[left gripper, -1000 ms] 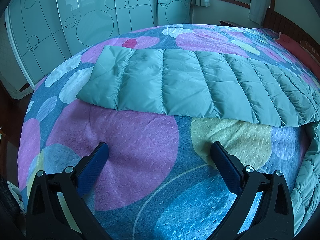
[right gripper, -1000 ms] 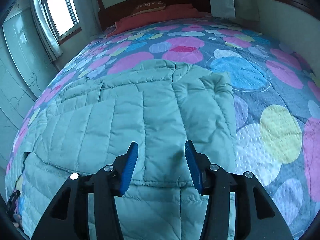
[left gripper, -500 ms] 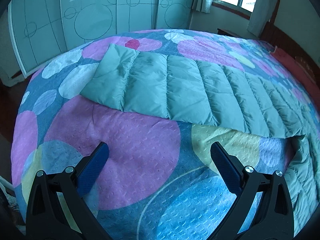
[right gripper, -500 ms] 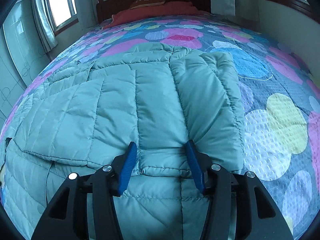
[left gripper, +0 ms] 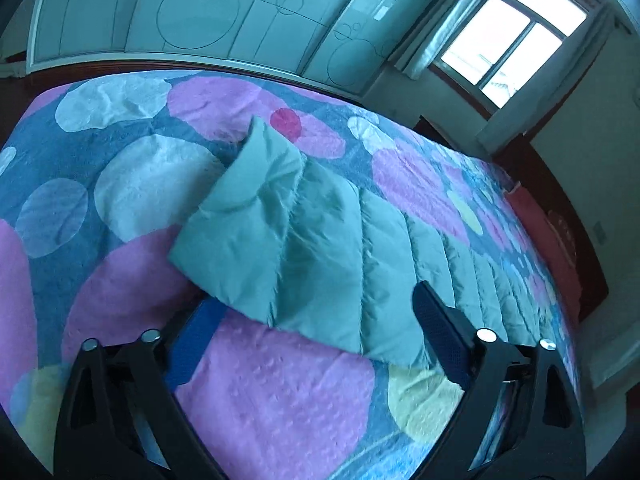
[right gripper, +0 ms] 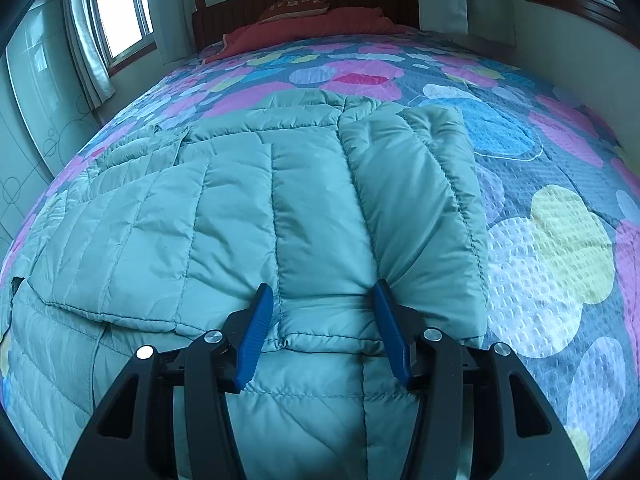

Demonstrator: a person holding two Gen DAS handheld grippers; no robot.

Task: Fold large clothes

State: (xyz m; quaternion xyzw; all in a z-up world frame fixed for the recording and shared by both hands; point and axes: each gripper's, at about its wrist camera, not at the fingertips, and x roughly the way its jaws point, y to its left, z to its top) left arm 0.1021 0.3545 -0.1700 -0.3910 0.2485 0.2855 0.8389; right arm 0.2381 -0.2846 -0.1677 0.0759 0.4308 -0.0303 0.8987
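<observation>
The teal puffer jacket point(right gripper: 304, 208) lies spread on the bed point(right gripper: 552, 264), filling the lower left and middle of the right wrist view. The right tongs point(right gripper: 324, 332) stand half open, pads pressing into a puffy fold at the near hem. The left tongs point(left gripper: 316, 344) stand wide and have just been closing, the sleeve point(left gripper: 312, 248) edge lying between them. A clean fold needs a grip near the cuff, carried across the body. The sleeve's long axis runs from centre left to the right edge, cuff pointing left.
</observation>
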